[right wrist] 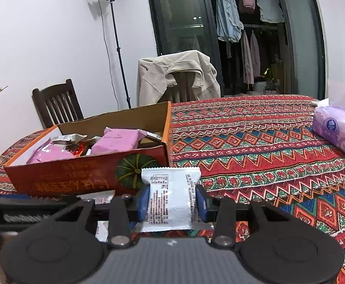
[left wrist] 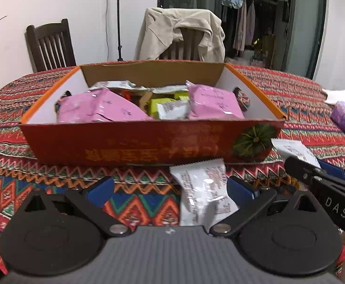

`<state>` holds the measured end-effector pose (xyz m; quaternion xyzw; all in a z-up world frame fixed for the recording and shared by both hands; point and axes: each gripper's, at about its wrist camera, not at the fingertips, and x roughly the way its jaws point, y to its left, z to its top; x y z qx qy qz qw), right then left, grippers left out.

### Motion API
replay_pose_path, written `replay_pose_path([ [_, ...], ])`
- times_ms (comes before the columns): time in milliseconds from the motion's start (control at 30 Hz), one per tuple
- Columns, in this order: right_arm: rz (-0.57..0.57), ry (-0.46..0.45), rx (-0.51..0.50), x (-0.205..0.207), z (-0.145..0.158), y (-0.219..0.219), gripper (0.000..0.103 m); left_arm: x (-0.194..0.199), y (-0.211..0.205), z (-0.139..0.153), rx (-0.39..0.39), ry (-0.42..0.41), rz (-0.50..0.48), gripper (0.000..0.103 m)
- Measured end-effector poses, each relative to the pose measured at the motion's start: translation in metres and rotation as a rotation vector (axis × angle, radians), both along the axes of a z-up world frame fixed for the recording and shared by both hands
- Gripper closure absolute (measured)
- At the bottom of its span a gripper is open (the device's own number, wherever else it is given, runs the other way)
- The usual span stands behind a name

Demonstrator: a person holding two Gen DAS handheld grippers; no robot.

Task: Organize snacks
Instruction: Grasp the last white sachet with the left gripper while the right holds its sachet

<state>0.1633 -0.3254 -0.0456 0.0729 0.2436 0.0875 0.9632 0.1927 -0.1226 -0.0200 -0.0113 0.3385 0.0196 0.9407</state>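
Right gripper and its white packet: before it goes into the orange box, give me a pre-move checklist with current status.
1. Right gripper pads pressed on both sides of the white packet: ok.
2. Packet lifted off the tablecloth: ok.
3. Orange box open on top: ok.
4. Free space inside among the pink bags: cannot tell.
5. Left gripper open, second white packet between its fingers: ok.

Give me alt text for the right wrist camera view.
The right gripper is shut on a white snack packet held above a patterned tablecloth. To its left stands an open red cardboard box with pink bags inside; a purple tissue pack lies far right.
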Motion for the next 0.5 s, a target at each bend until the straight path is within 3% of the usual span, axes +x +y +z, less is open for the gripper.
replay_pose_path([
  [367, -0.031, 0.017, 0.013, 0.002, -0.002, -0.003, 0.063, 0.016, -0.021, -0.017, 0.040, 0.029, 0.013, 0.000],
  [500, -0.025, 0.020, 0.011, 0.003, -0.002, -0.002, 0.063, 0.018, -0.022, -0.021, 0.021, 0.042, 0.004, 0.015],
])
